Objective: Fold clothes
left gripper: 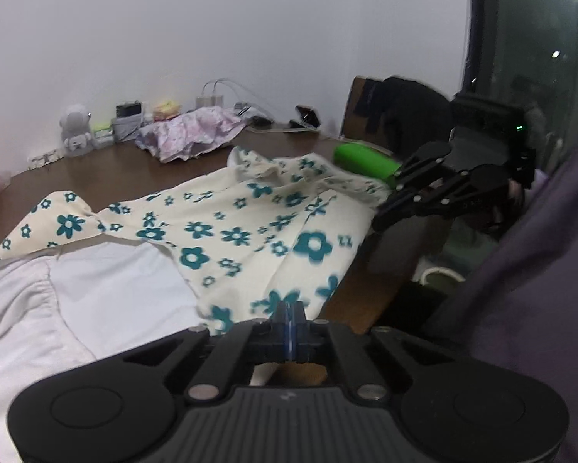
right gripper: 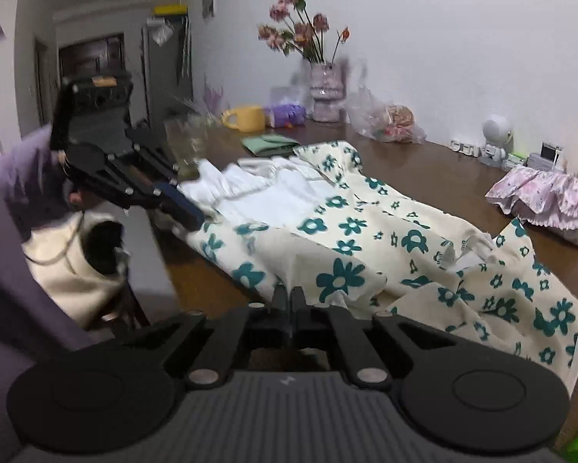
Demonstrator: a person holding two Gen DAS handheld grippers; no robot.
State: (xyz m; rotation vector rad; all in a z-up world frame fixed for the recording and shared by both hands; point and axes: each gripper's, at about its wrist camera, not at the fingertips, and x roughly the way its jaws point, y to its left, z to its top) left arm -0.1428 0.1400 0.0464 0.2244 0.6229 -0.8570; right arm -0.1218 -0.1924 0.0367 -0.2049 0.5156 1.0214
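Floral garment's [left gripper: 227, 227] near hem blurred; white cloth [left gripper: 38, 308] cut off left.

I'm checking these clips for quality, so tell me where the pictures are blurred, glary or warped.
Left wrist view: the floral garment smears near the left gripper; a bright glare spot sits on the dark window; fisheye bends the table edge. Right wrist view: the flowers and vase show ghosted motion blur, the left gripper is soft, corners vignette dark.
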